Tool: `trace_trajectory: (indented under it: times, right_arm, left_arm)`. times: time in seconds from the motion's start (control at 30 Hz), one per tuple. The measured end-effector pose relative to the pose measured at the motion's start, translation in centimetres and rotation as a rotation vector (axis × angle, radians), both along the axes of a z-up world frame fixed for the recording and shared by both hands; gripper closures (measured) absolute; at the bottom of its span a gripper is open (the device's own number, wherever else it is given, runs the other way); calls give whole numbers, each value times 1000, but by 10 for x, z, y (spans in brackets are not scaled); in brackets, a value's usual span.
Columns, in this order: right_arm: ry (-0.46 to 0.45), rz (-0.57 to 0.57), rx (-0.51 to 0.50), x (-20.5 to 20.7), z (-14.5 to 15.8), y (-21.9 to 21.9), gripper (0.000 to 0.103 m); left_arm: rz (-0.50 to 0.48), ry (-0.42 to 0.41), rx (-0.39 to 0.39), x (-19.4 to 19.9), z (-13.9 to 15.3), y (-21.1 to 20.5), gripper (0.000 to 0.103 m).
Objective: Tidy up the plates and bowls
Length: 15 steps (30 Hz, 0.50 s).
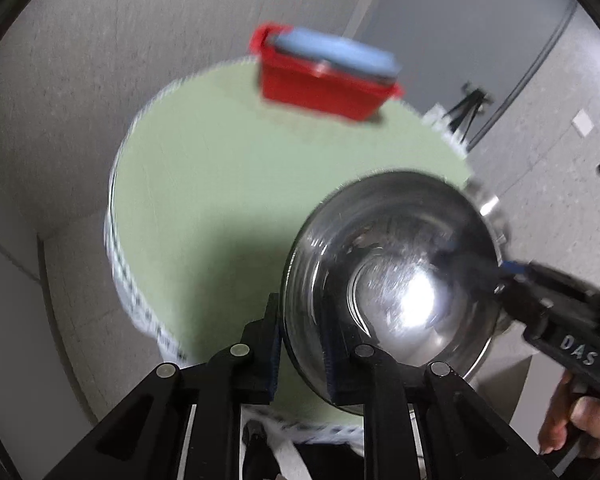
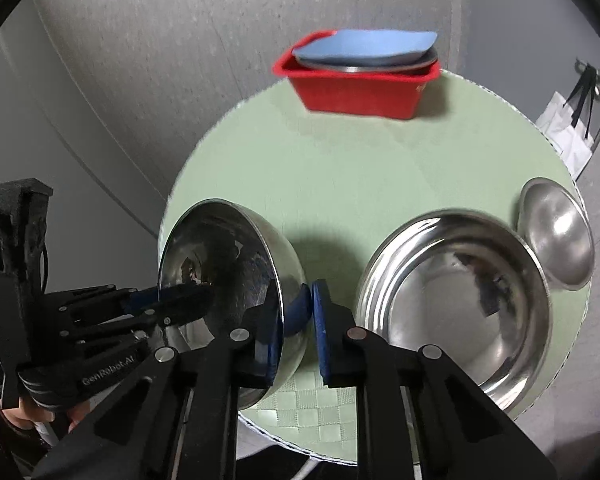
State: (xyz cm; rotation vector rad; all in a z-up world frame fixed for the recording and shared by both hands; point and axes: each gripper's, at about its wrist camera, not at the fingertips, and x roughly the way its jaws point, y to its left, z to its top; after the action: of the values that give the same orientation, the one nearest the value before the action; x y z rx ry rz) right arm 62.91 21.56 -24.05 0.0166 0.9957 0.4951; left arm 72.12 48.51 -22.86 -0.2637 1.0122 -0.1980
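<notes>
We hold a shiny round steel bowl (image 2: 224,276) tipped on its side above the round green table (image 2: 340,168). Our left gripper (image 1: 304,344) pinches one side of its rim, and our right gripper (image 2: 298,332) pinches the other. A big steel bowl (image 2: 452,300) and a small steel bowl (image 2: 558,232) sit on the table. Far back, a red plastic tub (image 2: 360,88) holds a blue plate (image 2: 368,46).

Black plastic left gripper (image 1: 304,354) and right gripper (image 2: 296,340), blue pads, silver screws, white lettering.
</notes>
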Motion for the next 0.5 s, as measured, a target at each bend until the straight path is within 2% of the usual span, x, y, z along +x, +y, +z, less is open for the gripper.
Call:
trace_trajectory:
  times: [0.13, 0.2, 0.33, 0.5]
  right_arm:
    - [-26, -35, 76, 4, 27, -38, 88]
    - [-26, -64, 94, 6, 34, -57, 88]
    - [-13, -130, 85, 12, 34, -94, 89]
    - [50, -184, 73, 23, 10, -123, 89]
  left_arm:
    - [-53, -82, 4, 10, 35, -29, 90]
    - [-87, -100, 9, 15, 40, -46, 90]
    - [-171, -72, 27, 34, 32, -90, 90]
    - [-219, -4, 52, 57, 7, -123, 90]
